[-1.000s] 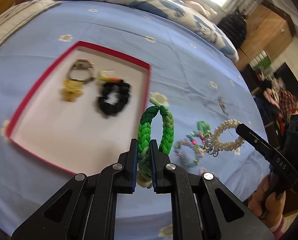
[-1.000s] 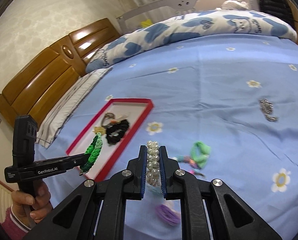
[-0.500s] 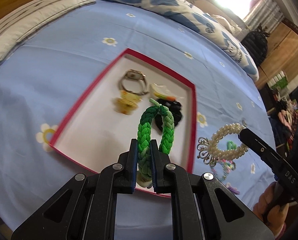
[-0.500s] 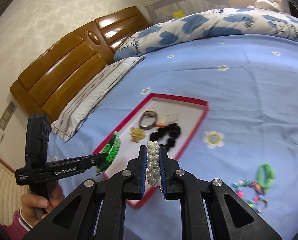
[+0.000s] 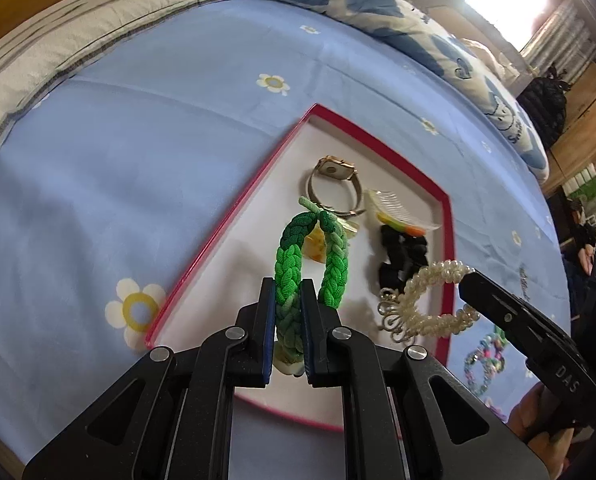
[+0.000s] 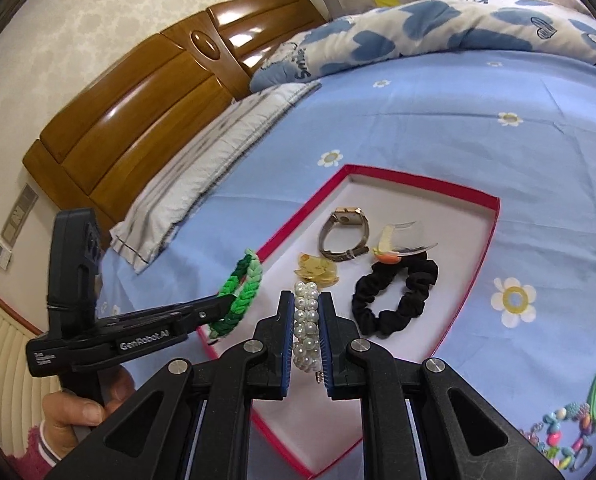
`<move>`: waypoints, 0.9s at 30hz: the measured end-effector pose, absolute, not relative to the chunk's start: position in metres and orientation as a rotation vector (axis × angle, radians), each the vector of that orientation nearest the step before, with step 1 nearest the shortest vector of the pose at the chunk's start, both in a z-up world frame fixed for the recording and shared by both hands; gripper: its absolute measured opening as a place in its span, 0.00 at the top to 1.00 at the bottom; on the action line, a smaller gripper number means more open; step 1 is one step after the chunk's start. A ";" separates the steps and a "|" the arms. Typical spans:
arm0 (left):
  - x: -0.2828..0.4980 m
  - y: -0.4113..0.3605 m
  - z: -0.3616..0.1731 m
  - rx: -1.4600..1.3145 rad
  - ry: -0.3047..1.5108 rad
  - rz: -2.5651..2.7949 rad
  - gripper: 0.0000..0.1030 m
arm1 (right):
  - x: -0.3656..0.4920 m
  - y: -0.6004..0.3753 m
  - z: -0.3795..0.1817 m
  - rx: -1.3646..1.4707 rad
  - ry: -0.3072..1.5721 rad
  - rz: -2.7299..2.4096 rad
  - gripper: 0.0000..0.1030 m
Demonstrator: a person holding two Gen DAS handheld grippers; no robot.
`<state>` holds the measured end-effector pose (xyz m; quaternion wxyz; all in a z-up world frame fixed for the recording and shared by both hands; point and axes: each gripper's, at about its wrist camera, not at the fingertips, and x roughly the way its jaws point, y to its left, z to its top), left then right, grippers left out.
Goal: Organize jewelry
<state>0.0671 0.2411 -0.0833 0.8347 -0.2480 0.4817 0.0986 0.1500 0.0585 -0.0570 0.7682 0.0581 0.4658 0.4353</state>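
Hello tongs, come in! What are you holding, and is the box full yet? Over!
Left tongs shut on green braided bracelet. Right tongs shut on pearl bracelet. Both above red-rimmed box; watch, black scrunchie inside, bare floor left.

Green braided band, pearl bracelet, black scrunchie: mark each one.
green braided band (image 5: 287,264), left wrist view, left side of the loop above the jaws
pearl bracelet (image 6: 306,320), right wrist view, beads between the jaws
black scrunchie (image 6: 412,304), right wrist view, right side of the ring

I'm in a home bedroom: wooden headboard (image 6: 145,108), pillow (image 6: 217,152), daisy-print blue bedsheet (image 6: 438,120), heart-print duvet (image 6: 418,36).
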 end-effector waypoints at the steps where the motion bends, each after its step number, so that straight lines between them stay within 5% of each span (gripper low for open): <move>1: 0.070 0.242 -0.087 -0.526 1.027 0.212 0.91 | 0.154 0.059 -0.062 0.122 1.020 0.935 0.89; 19: 0.090 0.230 -0.114 -0.505 1.114 0.227 0.90 | 0.192 0.054 -0.107 0.082 1.106 0.812 0.88; 27: 0.091 0.228 -0.111 -0.500 1.122 0.231 0.78 | 0.194 0.057 -0.111 0.066 1.115 0.813 0.81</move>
